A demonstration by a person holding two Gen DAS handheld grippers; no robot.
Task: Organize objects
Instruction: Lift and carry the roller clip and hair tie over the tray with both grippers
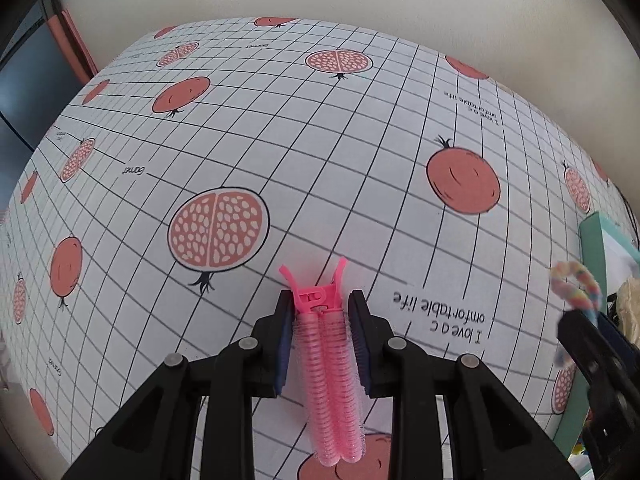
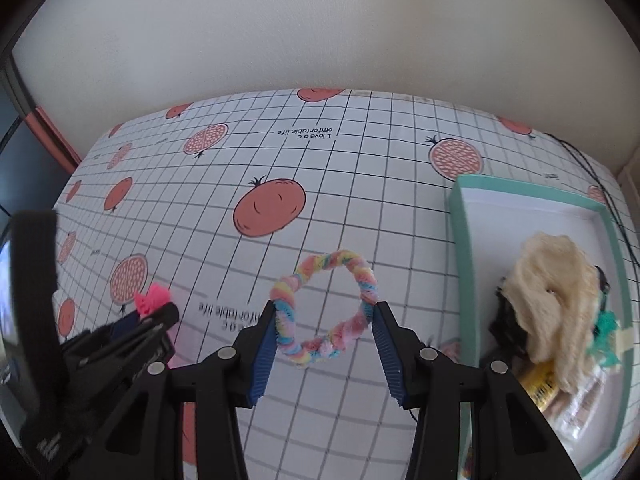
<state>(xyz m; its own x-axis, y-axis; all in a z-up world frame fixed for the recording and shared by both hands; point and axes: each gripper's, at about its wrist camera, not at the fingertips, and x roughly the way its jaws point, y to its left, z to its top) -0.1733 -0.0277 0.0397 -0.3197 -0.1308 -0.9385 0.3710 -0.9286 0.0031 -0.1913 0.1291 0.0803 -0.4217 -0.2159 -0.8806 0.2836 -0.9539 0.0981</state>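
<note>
Left fingers [image 1: 320, 320] pinching pink clip [image 1: 326, 344] | right fingers [image 2: 325, 320] pinching pastel ring [image 2: 324, 308], above surface [image 2: 360, 184] | box [image 2: 460, 240] beside, holding cream scrunchie [image 2: 552, 292]

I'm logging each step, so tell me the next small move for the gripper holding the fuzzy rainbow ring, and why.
Probably carry it rightward over the teal box. The right gripper has its pads against both sides of the rainbow ring, clear of the tablecloth, and that box already holds a cream scrunchie and other items. The left gripper holds a pink hair roller clip, which can follow.
</note>
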